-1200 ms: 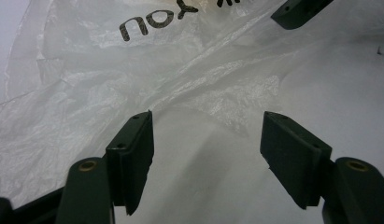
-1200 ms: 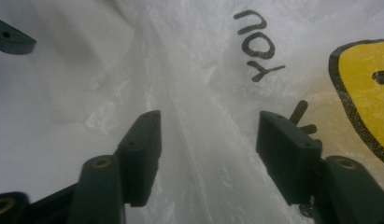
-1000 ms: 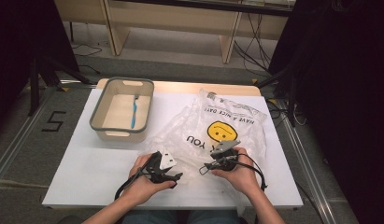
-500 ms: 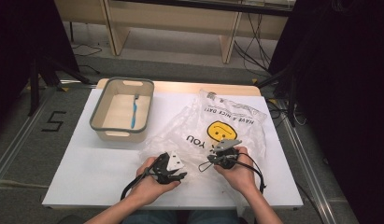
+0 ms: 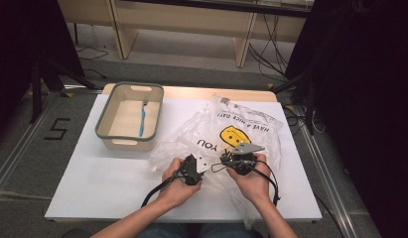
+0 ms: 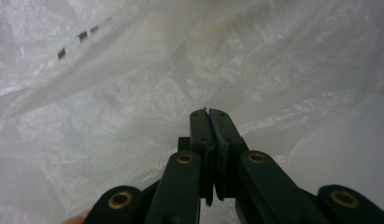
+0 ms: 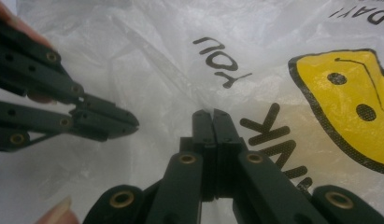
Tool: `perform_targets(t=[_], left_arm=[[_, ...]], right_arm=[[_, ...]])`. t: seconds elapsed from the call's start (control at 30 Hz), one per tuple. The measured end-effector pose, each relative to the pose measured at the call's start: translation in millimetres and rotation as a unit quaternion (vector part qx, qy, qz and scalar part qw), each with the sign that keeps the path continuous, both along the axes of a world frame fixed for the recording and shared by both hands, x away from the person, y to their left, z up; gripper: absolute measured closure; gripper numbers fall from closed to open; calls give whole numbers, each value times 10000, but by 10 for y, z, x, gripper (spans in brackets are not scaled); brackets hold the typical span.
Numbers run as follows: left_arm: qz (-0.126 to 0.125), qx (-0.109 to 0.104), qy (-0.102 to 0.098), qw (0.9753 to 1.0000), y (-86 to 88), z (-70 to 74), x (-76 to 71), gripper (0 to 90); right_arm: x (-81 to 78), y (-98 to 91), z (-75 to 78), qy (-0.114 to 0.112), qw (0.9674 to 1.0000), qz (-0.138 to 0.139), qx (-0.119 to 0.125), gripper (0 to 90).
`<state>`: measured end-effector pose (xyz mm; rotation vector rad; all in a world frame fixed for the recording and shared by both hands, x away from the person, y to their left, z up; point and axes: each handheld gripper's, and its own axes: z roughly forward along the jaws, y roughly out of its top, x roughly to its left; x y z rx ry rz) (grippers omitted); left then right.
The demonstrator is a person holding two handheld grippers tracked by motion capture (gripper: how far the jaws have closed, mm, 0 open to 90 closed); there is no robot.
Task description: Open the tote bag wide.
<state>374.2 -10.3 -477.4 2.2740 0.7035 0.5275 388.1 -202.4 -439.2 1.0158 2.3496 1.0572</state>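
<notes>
Left claw (image 6: 209,114) is clenched, its jaws having just been closing, with a pinch of bag (image 5: 241,134) film at the tips in the left gripper view. Right claw (image 7: 213,115) is clenched too; whether film sits between its jaws is hard to tell. From above, the bag lies crumpled on the table (image 5: 92,173), centre right, both hands at its near edge. Upper left of that frame, a bin (image 5: 103,130) holds a blue toothbrush (image 5: 142,118). Right gripper view picks up the yellow smiley (image 7: 348,107) and the left claw at its left edge. Left gripper view offers blurred white plastic, print barely readable.
</notes>
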Motion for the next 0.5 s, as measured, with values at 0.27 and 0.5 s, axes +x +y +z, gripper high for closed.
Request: perform_targets(t=[0.27,0.5], left_arm=[[-110,218,44,9997,1,-65,-21,893],[-173,413,-29,9990,-17,-109,-35,893]], right_arm=[[-6,14,98,-281,9992,-237,166,900],[6,56,225,-549,9972,-358,369,900]])
